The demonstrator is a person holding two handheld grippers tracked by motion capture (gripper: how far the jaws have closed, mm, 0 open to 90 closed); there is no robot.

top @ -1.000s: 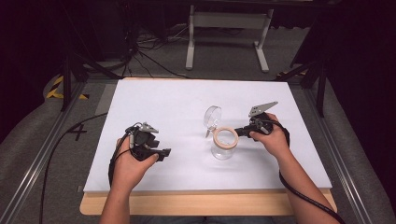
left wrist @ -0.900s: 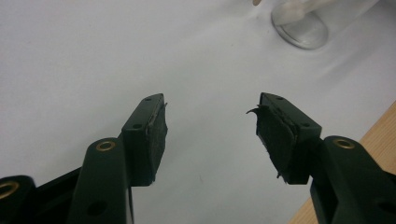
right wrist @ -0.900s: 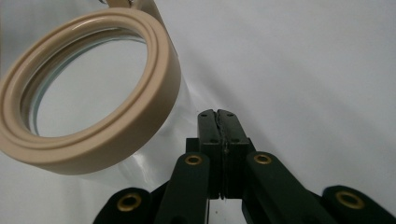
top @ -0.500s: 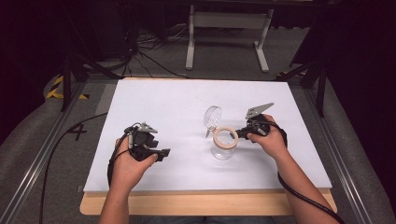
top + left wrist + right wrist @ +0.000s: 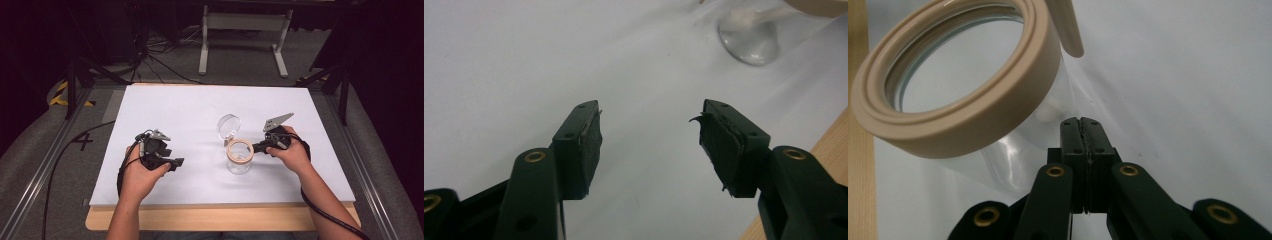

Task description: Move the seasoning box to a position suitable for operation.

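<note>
A clear jar (image 5: 238, 161) with a beige rim (image 5: 973, 112) stands on the white mat, right of centre. Its round clear lid (image 5: 229, 125) is swung open behind it on a beige hinge arm (image 5: 1068, 30). My right gripper (image 5: 255, 148) (image 5: 1082, 122) is shut, its tips right beside the jar's wall below the rim; I see nothing between the jaws. My left gripper (image 5: 178, 162) (image 5: 649, 135) rests low over the mat at the left, open and holding nothing. The jar's base (image 5: 749, 40) shows far ahead of it.
The white mat (image 5: 200, 105) covers a wooden table whose bare edge (image 5: 225, 217) runs along the near side. A white metal stand (image 5: 245, 22) and cables lie on the floor beyond the table.
The right gripper has shifted slightly left and toward the person, staying shut beside the jar. The left gripper and the jar have not moved.
</note>
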